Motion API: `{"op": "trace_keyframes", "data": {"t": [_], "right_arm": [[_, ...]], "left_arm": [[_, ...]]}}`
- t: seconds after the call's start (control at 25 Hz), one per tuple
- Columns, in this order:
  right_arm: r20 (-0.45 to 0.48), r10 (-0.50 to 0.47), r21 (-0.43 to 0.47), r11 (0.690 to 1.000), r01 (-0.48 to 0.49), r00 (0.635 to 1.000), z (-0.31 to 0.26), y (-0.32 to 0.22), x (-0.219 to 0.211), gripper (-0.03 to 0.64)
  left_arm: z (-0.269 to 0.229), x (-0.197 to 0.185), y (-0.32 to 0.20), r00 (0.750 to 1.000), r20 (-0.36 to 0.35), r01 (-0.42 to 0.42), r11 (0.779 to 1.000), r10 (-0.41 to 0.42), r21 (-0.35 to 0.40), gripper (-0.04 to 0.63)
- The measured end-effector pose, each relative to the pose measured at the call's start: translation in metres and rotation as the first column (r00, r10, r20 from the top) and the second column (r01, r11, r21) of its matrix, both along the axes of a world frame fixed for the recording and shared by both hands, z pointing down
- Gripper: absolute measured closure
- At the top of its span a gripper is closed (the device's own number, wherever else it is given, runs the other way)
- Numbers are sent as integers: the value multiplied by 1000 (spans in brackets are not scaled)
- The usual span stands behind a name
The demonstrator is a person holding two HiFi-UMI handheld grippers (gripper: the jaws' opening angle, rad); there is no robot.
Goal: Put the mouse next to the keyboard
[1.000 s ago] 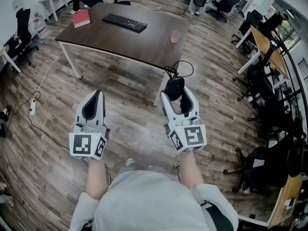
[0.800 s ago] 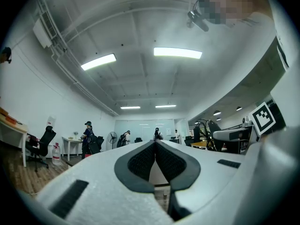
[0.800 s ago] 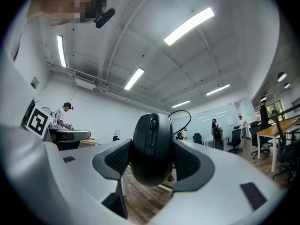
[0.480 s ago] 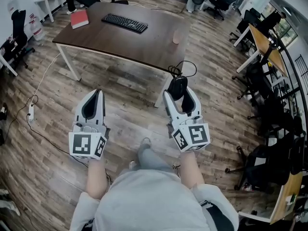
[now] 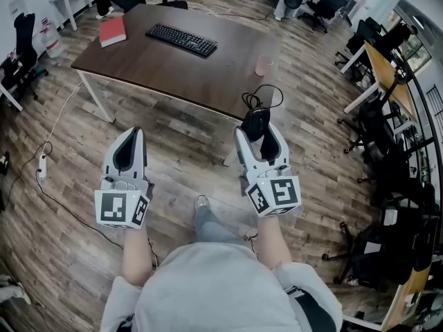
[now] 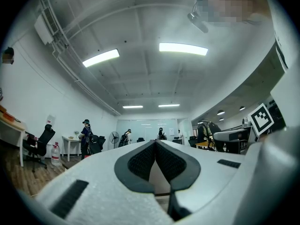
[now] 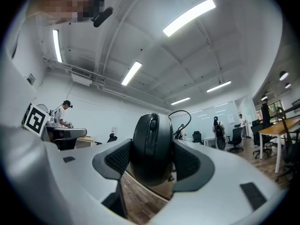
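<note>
Brown table ahead carries keyboard, red book, pink cup. Right gripper clamped on black mouse, over floor short of table, well apart from keyboard; left gripper closed, empty

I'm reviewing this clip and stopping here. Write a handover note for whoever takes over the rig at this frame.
Left gripper: shut, nothing between its jaws, held over the floor.
Right gripper: shut on the black mouse, with the cable looped beyond the jaws.
The keyboard lies on the far part of the brown table, ahead of the person. A red book and a cup are also on the table.
Done: the mouse is in the grip, off the table.
Left: step up to the table, set the mouse beside the keyboard, then open the jaws.
</note>
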State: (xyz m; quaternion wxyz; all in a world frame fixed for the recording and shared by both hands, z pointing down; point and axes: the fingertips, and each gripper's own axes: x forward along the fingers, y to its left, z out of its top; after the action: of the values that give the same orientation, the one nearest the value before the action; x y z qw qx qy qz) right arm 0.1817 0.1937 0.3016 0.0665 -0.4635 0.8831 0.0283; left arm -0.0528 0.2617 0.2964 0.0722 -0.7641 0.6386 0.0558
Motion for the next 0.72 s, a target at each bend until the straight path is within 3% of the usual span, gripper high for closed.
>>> {"op": "trace_keyframes", "data": {"t": [0.72], "right_arm": [[-17,-71,9,997,71,997,-7,-197,-29,362]], "left_arm": [[-10,-15,-192,999,-12,41,999,-41,32,586]]}}
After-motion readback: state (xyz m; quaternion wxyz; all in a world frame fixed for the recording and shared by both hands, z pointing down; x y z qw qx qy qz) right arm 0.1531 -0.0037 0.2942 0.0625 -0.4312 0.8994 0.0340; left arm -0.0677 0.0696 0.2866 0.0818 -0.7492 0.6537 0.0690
